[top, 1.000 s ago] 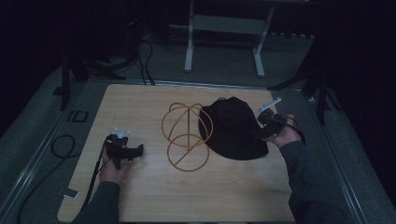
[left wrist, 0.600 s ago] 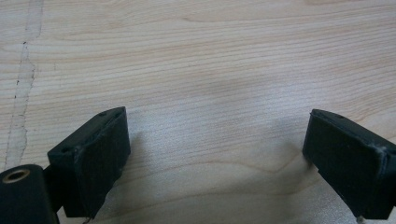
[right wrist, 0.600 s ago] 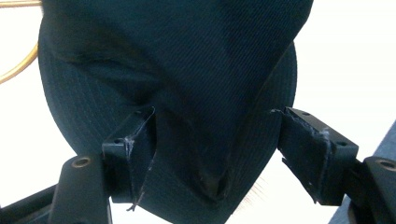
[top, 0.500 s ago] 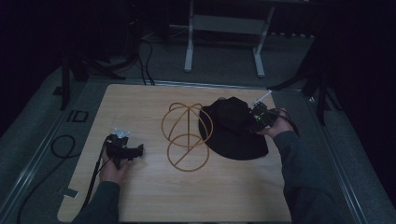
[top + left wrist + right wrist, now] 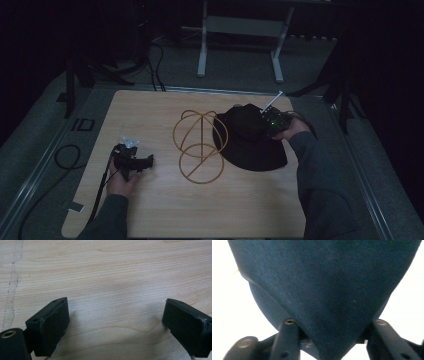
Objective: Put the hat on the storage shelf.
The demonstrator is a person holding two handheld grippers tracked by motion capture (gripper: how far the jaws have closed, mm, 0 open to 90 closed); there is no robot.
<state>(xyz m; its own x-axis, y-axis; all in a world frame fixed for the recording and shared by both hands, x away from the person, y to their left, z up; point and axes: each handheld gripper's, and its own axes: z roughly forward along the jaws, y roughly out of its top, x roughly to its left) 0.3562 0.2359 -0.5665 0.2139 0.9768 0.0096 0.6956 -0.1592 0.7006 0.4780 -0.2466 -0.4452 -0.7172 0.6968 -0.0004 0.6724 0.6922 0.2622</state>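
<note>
In the high view, a pale wooden table (image 5: pixel 150 210) carries a black hat (image 5: pixel 247 137) right of its middle and a gold wire frame (image 5: pixel 200 145) of joined hoops just left of the hat, its right hoop touching or overlapping the brim. The right gripper (image 5: pixel 267 121) sits on the far right part of the hat, at the crown, with the right hand (image 5: pixel 289 129) behind it and a small green light showing on its body. The left gripper (image 5: pixel 134 161) rests low over bare wood near the table's left side, well apart from frame and hat, with the left hand (image 5: pixel 122 181) behind it and its cable trailing toward the near edge.

In the left gripper view, the left gripper (image 5: pixel 113 322) points down at bare wood grain. Its two black jaws stand wide apart with nothing between them, casting soft shadows on the table (image 5: pixel 105 272).

In the right gripper view, the hat (image 5: pixel 324 290) appears as dark blue-black felt, pulled into a wedge that narrows down between the two jaws of the right gripper (image 5: pixel 332 337). The jaws have just been closing, and the fabric is pinched between them, so the right gripper has hold of the hat's crown.
</note>
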